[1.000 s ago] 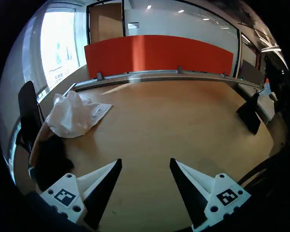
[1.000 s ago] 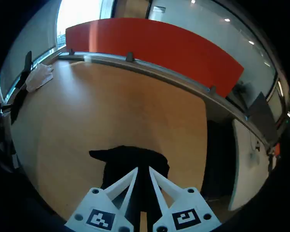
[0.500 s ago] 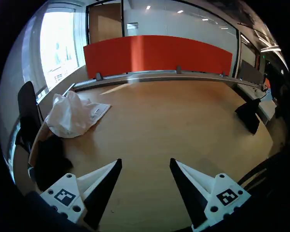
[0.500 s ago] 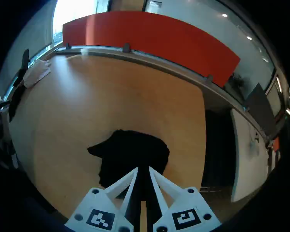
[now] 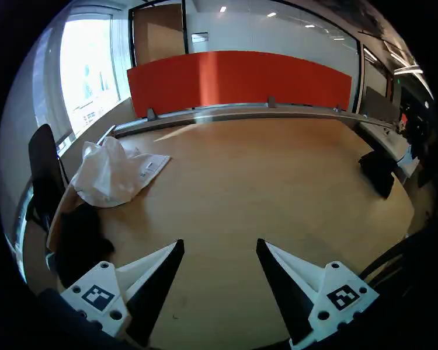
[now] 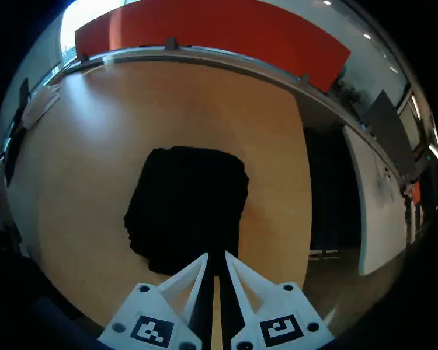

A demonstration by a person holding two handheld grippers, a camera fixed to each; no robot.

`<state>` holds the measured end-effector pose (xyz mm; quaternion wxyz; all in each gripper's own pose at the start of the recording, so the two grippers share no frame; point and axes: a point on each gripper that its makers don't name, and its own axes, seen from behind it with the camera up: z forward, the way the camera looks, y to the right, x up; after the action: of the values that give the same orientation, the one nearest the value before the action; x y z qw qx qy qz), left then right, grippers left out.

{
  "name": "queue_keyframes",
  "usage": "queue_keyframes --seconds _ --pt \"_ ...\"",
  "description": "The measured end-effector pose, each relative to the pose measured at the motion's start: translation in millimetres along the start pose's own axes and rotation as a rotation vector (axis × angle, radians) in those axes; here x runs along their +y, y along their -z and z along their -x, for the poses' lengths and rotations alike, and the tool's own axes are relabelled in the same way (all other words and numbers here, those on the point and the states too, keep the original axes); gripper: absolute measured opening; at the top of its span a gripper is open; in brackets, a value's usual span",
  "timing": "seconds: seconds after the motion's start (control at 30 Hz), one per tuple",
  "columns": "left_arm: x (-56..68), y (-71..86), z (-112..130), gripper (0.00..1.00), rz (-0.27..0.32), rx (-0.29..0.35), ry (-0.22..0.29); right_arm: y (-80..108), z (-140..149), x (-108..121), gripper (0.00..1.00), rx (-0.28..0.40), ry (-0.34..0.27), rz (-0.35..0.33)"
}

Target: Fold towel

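A black towel (image 6: pixel 187 210) lies spread on the wooden table (image 6: pixel 102 146), its near edge under my right gripper (image 6: pixel 216 256). That gripper is shut, with the dark cloth pinched between its fingers. The same black towel (image 5: pixel 378 172) appears small at the table's far right in the left gripper view. My left gripper (image 5: pixel 219 245) hovers open over bare table (image 5: pixel 248 175), holding nothing. A crumpled white towel (image 5: pixel 111 172) sits at the table's left edge, well ahead and left of the left gripper; the white towel (image 6: pixel 38 105) is far off in the right gripper view.
An orange divider panel (image 5: pixel 242 76) on a metal rail closes the table's far side. A black chair (image 5: pixel 41 163) stands at the left, with a dark cloth (image 5: pixel 79 239) just below it. Floor and a white cabinet (image 6: pixel 376 204) lie beyond the table's right edge.
The right gripper has lifted and tipped over the black towel, which now looks flatter and more spread out. The left gripper has hardly moved and stays open.
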<state>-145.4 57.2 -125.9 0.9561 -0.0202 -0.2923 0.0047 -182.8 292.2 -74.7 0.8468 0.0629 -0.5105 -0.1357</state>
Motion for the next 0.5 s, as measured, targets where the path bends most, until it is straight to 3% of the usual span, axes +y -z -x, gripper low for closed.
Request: queue_keyframes --seconds 0.5 --pt "-4.0 0.0 -0.2 0.92 -0.016 -0.01 -0.013 -21.4 32.1 9.6 0.04 -0.086 -0.048 0.02"
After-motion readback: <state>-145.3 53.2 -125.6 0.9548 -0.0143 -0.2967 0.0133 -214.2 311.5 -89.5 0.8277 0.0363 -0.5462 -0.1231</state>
